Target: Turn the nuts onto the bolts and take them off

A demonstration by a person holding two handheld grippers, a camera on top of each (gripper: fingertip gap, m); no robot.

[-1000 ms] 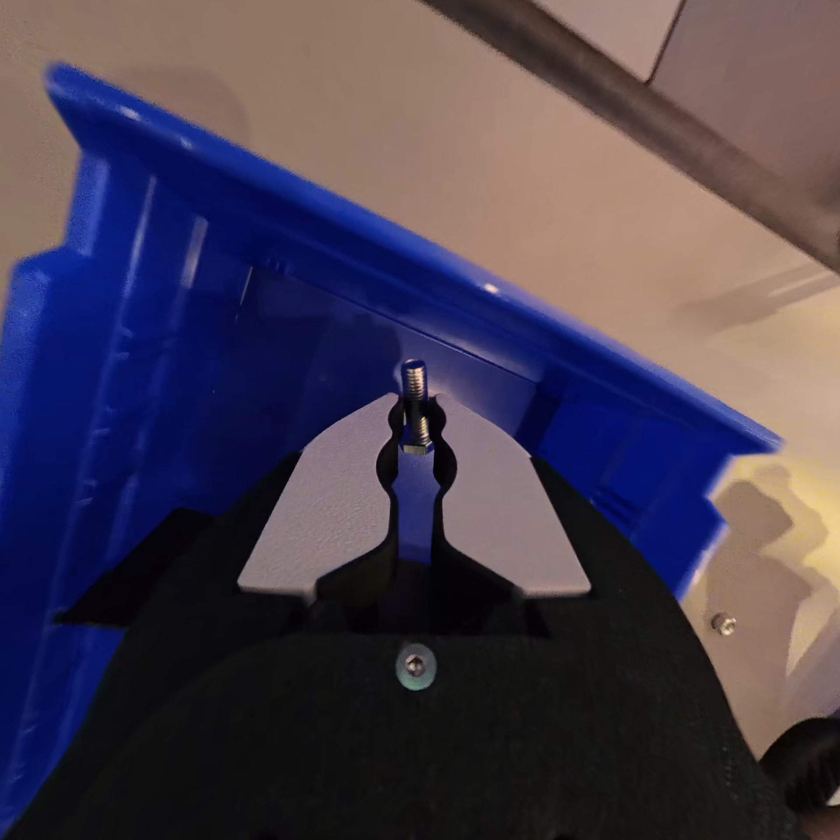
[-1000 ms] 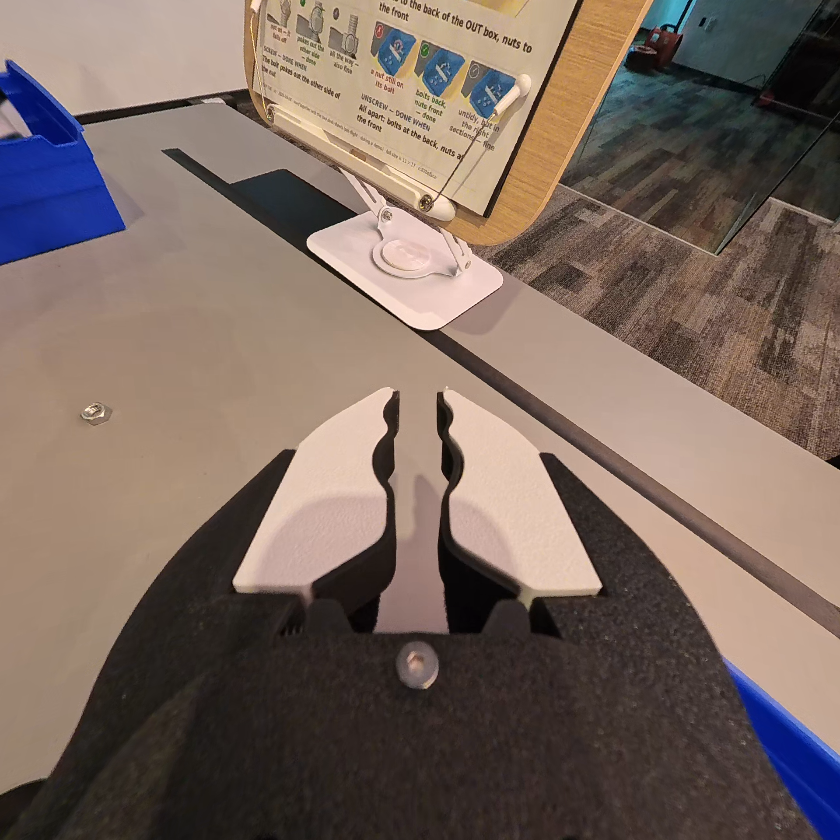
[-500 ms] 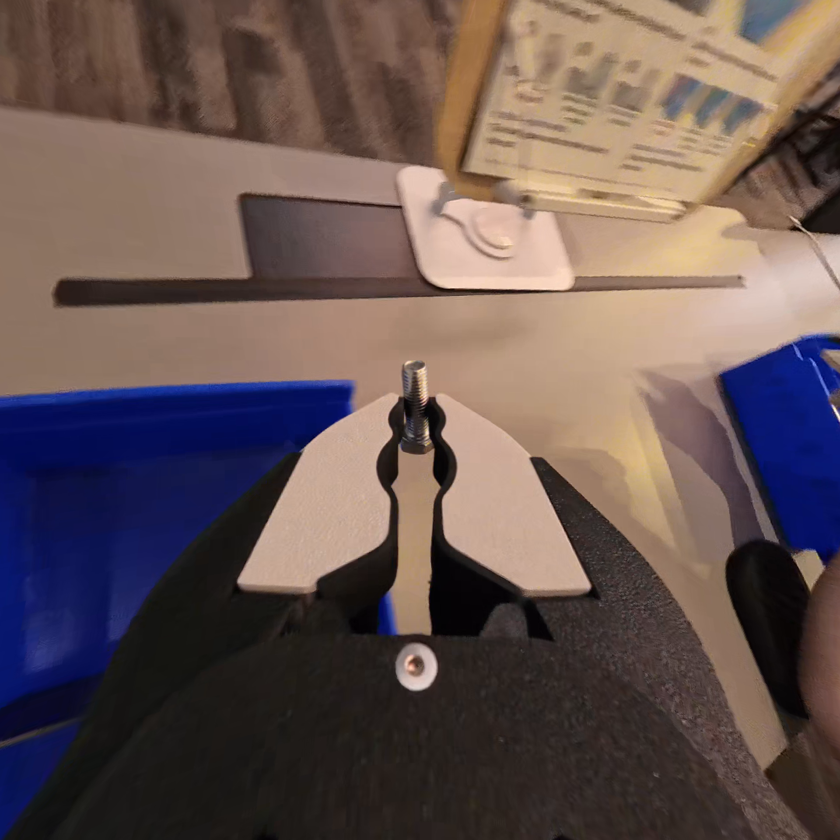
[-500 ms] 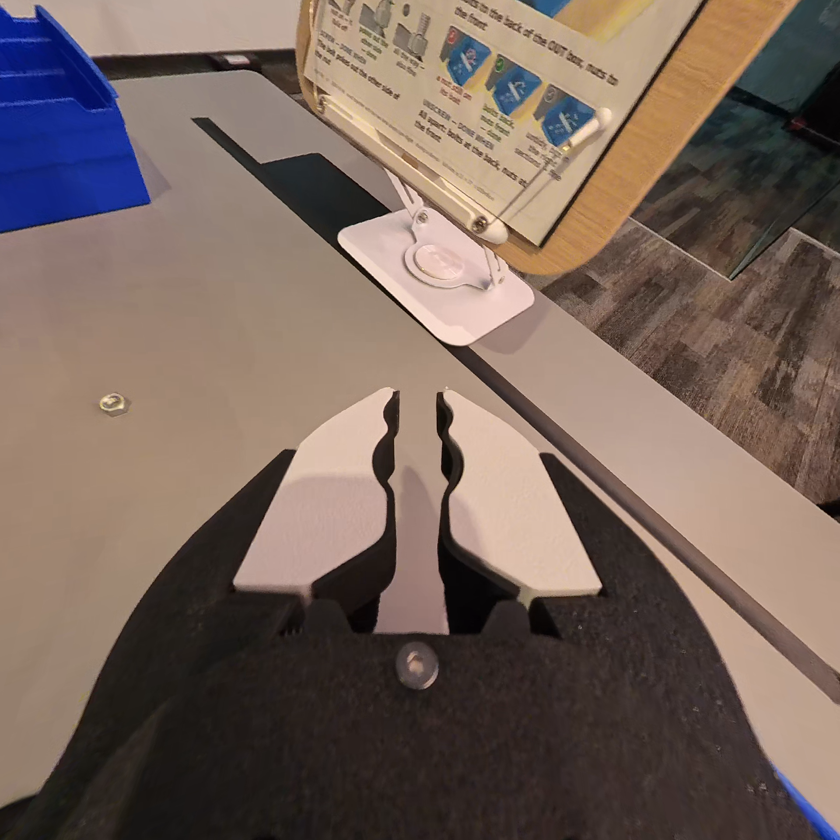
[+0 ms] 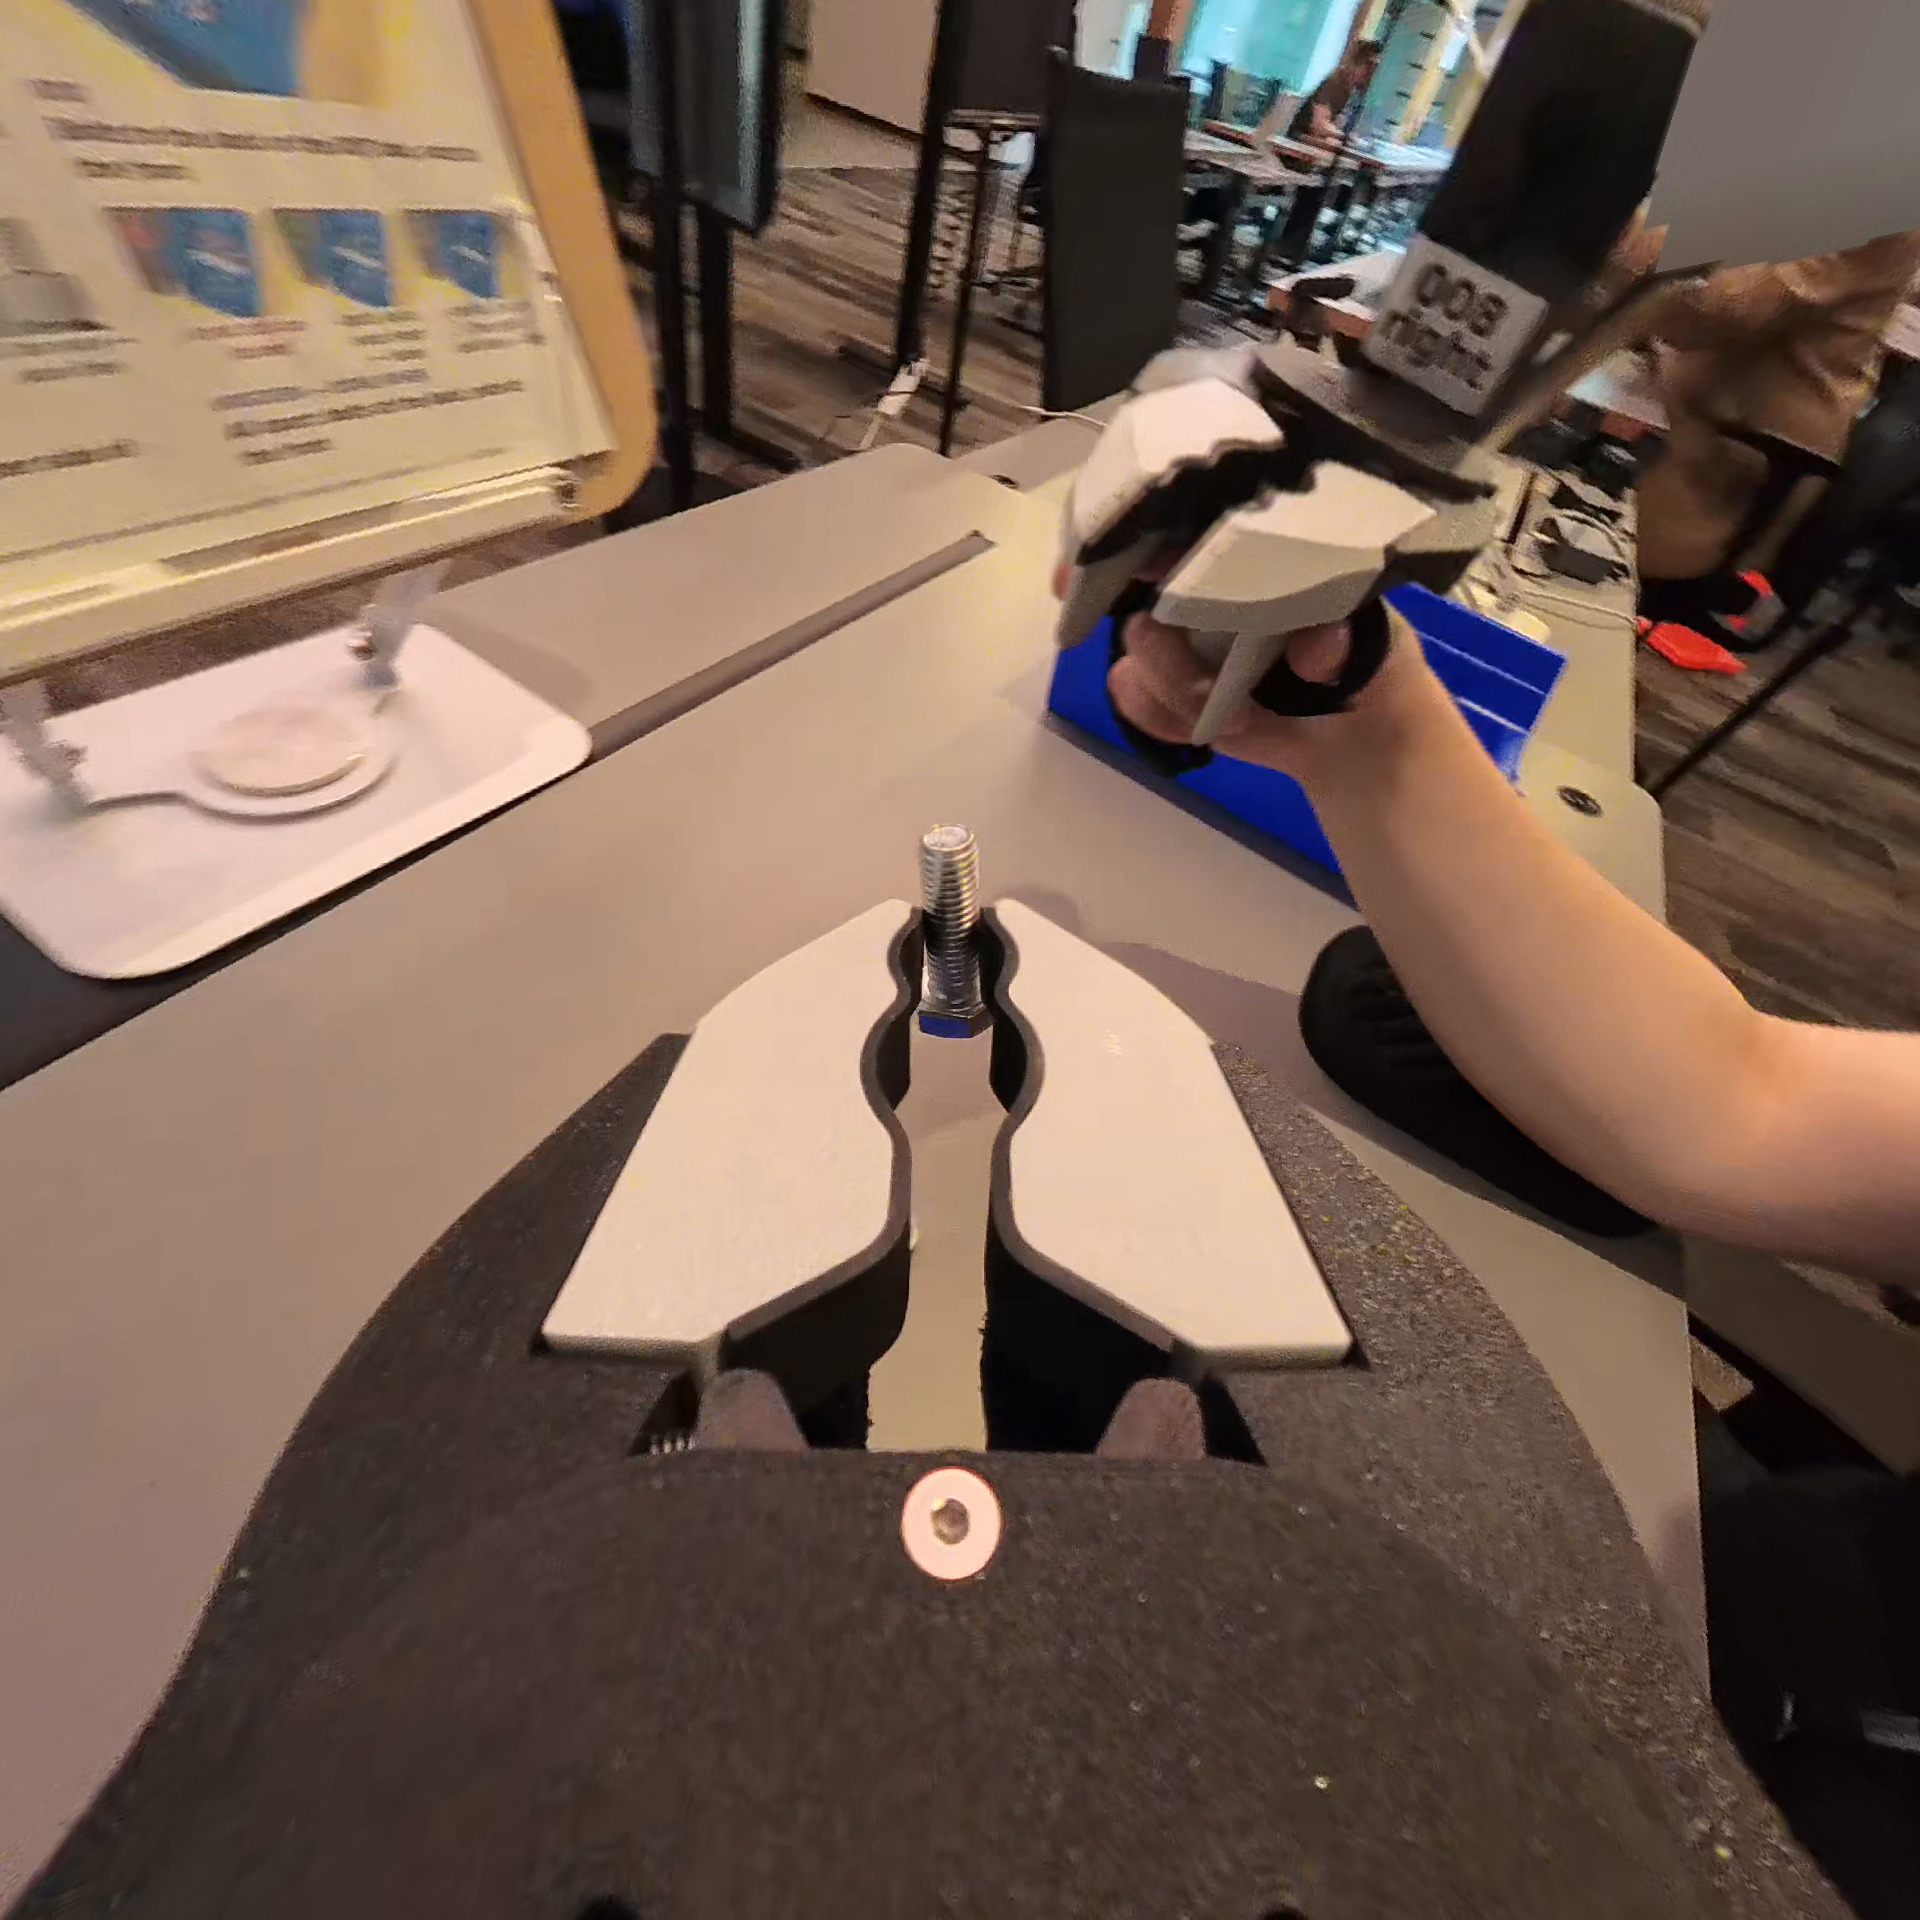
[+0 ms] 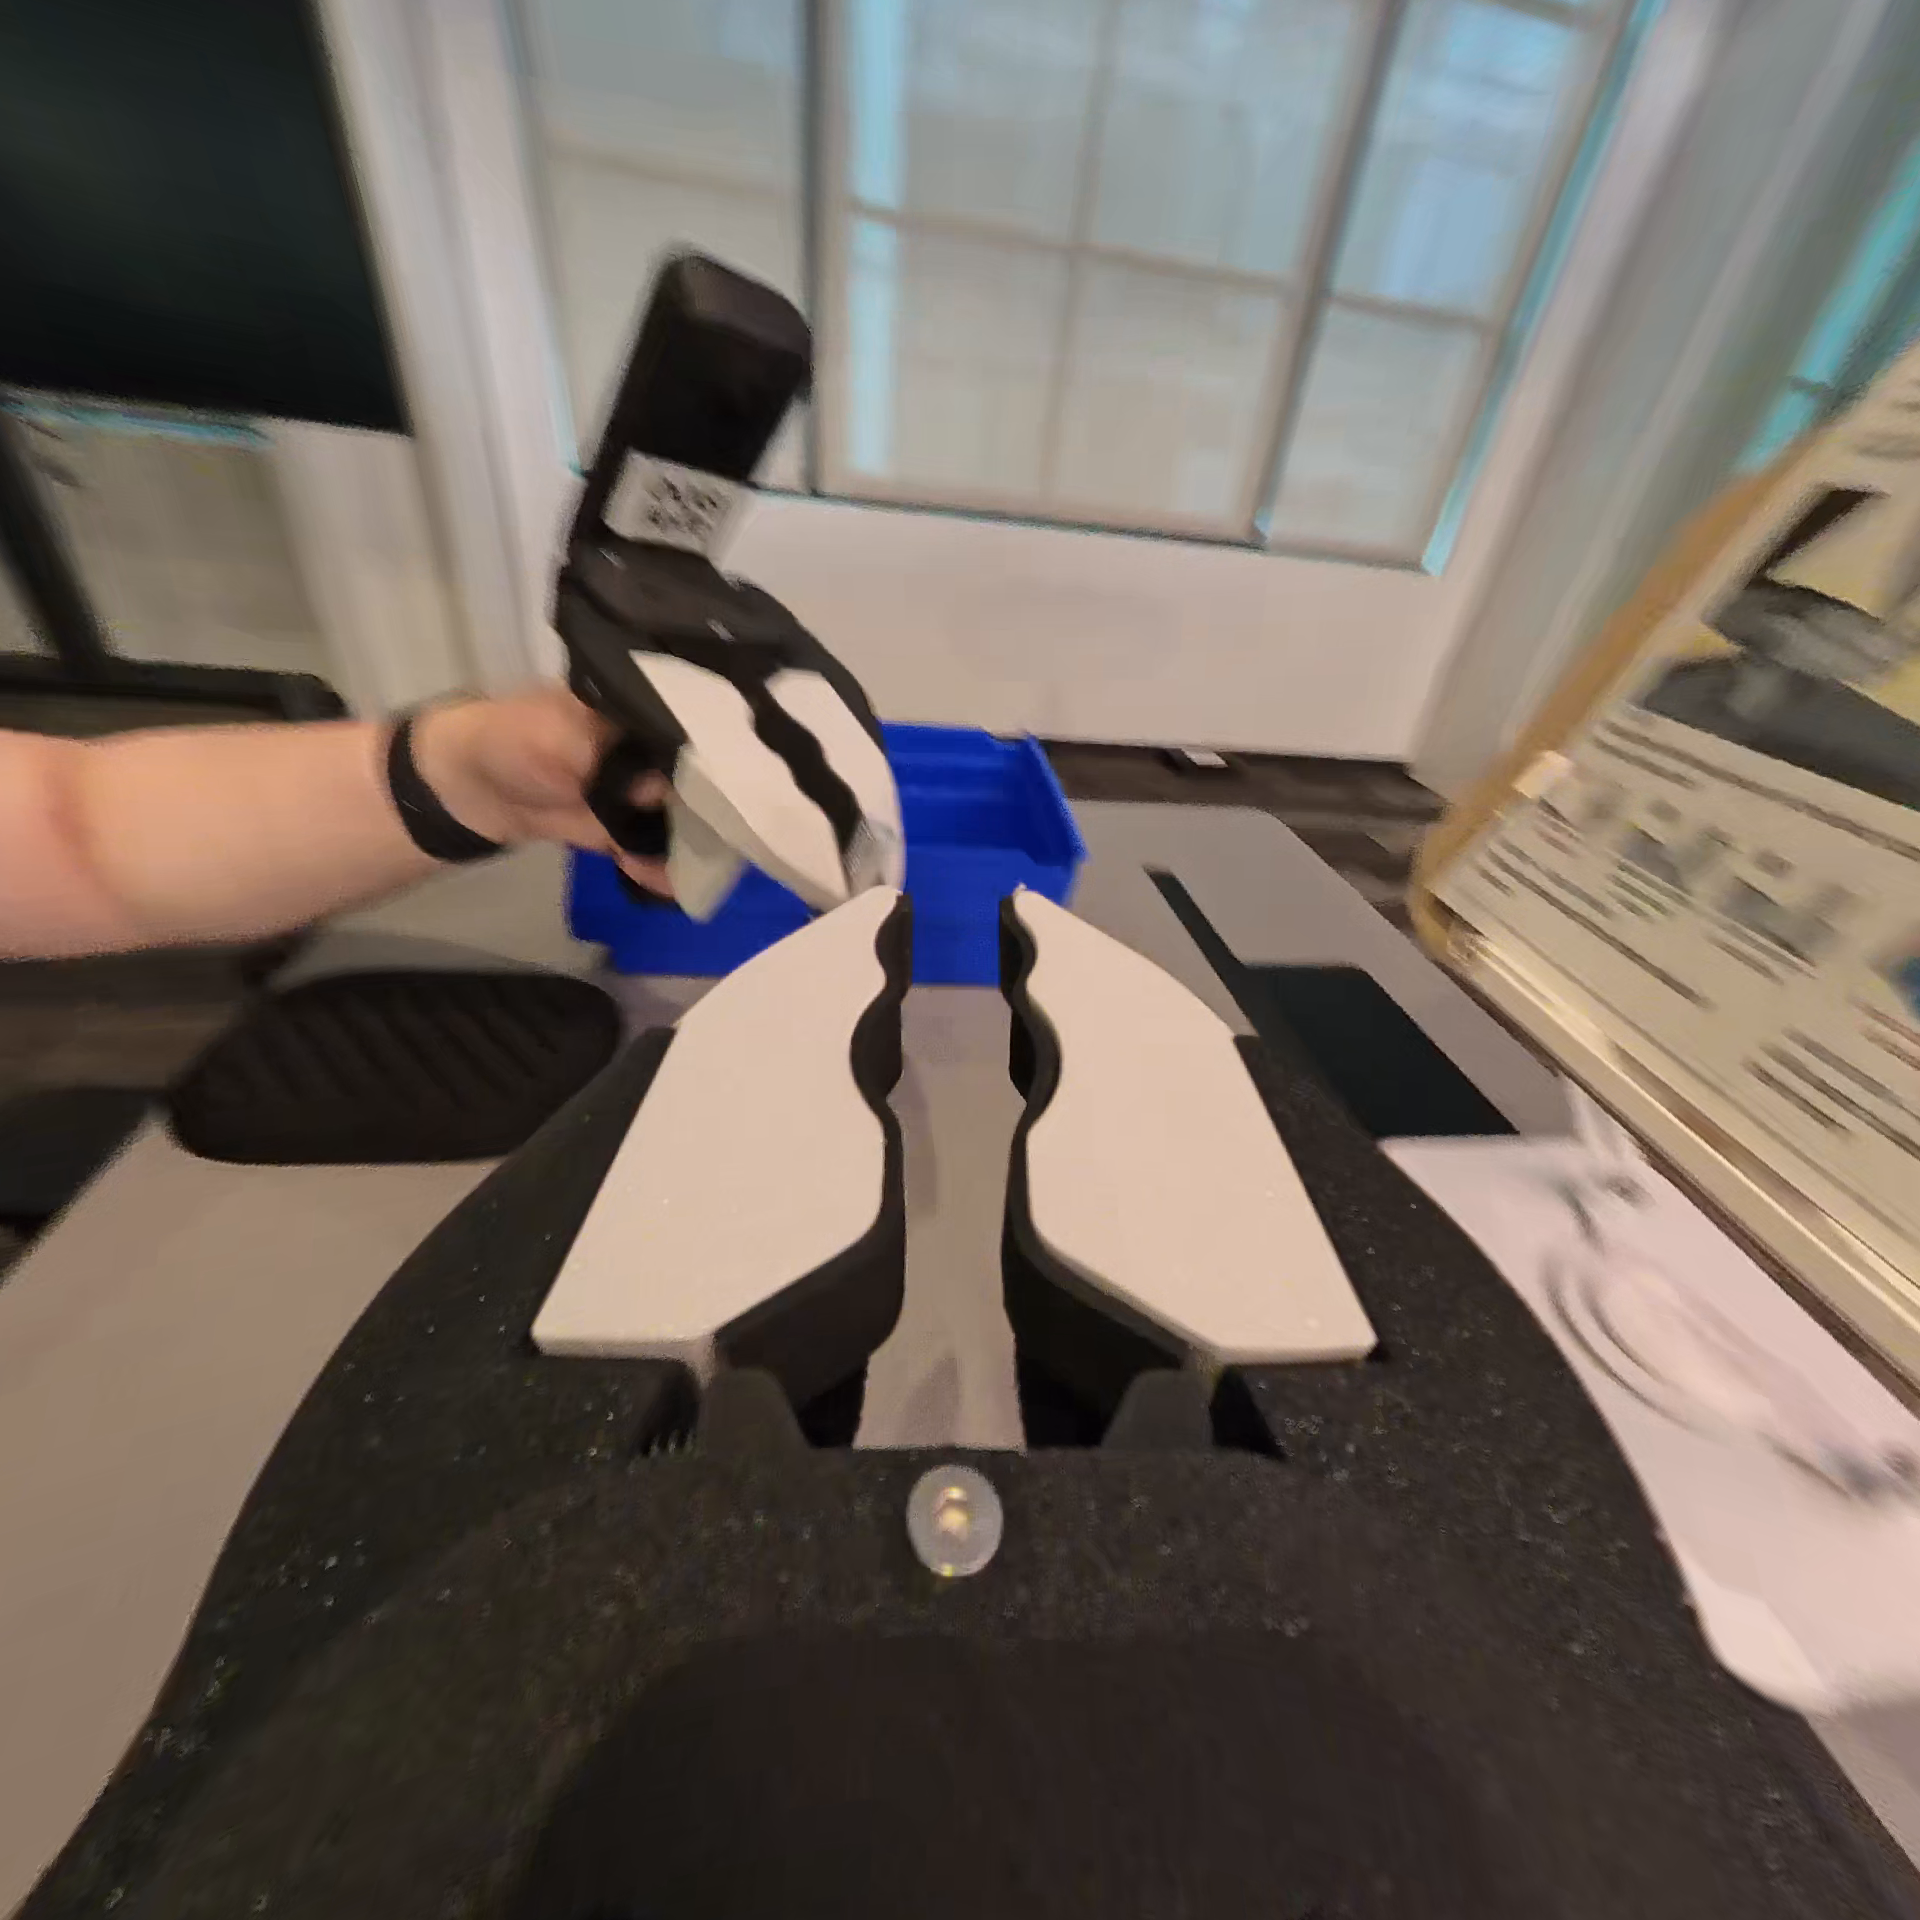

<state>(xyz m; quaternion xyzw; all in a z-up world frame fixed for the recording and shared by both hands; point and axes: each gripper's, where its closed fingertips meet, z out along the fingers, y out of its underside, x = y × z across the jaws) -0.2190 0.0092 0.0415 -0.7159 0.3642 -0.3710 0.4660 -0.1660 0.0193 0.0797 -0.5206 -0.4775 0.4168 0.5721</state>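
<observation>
right now the bolt [image 5: 948,935] sits pinched between the tips of my left gripper [image 5: 951,971], threaded end poking out past them, hex head inside the notch, raised over the grey table [image 5: 436,1039]. my right gripper [image 6: 951,935] holds nothing, its jaws a narrow gap apart, raised and facing the left one. one blue bin [image 5: 1455,686] lies behind my right hand [image 5: 1247,696], another blue bin [image 6: 977,800] behind my left. an instruction board [image 5: 260,291] stands on its white stand [image 5: 260,810] nearby.
</observation>
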